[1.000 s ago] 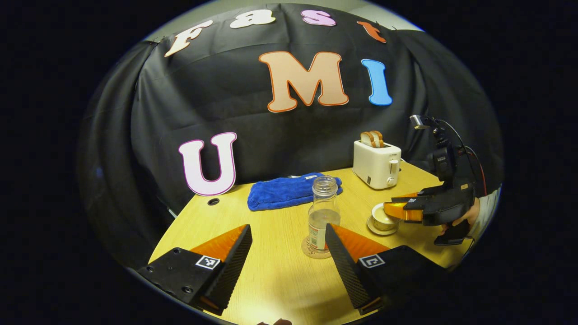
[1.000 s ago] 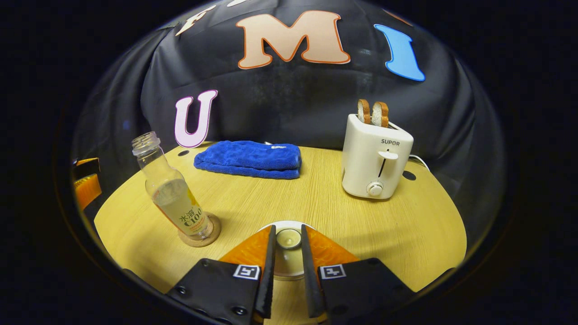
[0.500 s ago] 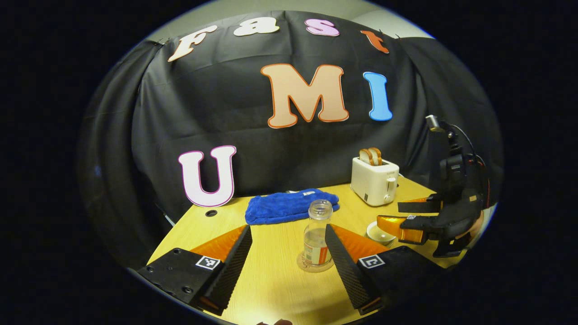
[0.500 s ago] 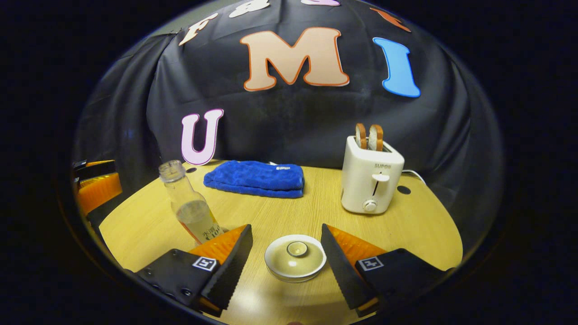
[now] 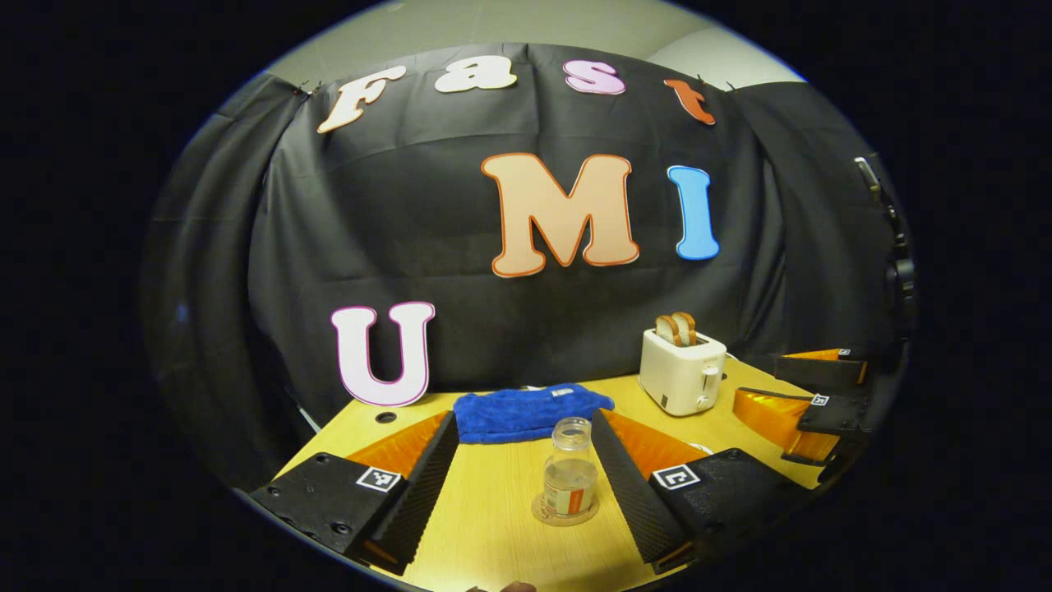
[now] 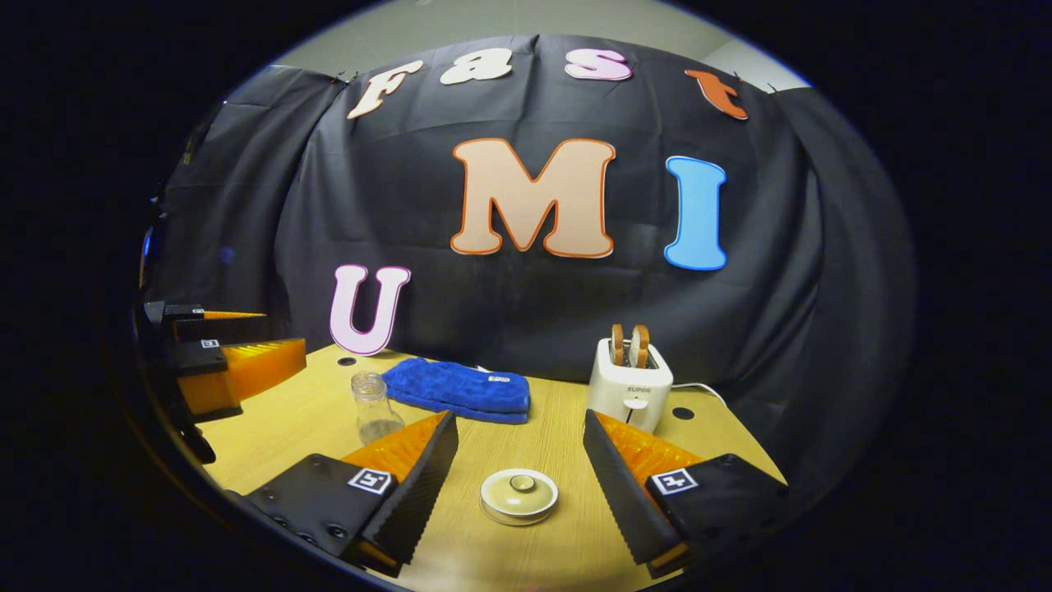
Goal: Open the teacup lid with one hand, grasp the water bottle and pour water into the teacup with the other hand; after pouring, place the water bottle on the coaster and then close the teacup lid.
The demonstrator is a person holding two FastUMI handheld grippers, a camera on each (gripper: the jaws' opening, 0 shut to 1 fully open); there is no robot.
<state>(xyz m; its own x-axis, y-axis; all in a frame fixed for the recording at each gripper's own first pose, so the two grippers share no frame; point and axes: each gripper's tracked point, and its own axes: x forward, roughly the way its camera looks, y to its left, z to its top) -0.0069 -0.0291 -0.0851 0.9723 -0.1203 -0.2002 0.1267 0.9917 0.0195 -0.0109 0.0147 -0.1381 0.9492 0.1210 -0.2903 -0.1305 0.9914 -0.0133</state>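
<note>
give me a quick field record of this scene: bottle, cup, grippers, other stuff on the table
bottle: clear plastic water bottle, uncapped, upright on a round coaster, partly filled
teacup: cream ceramic teacup with its lid on
left gripper: open, bottle between its fingers, not touching
right gripper: open, teacup between its fingers, not touching
table: light wooden table
other items: folded blue cloth; white toaster with two bread slices in its slots
task state: bottle on coaster, lid closed; looks finished

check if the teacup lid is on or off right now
On. In the right gripper view the lid sits flat over the teacup, with the right tool open and not touching it.
</note>
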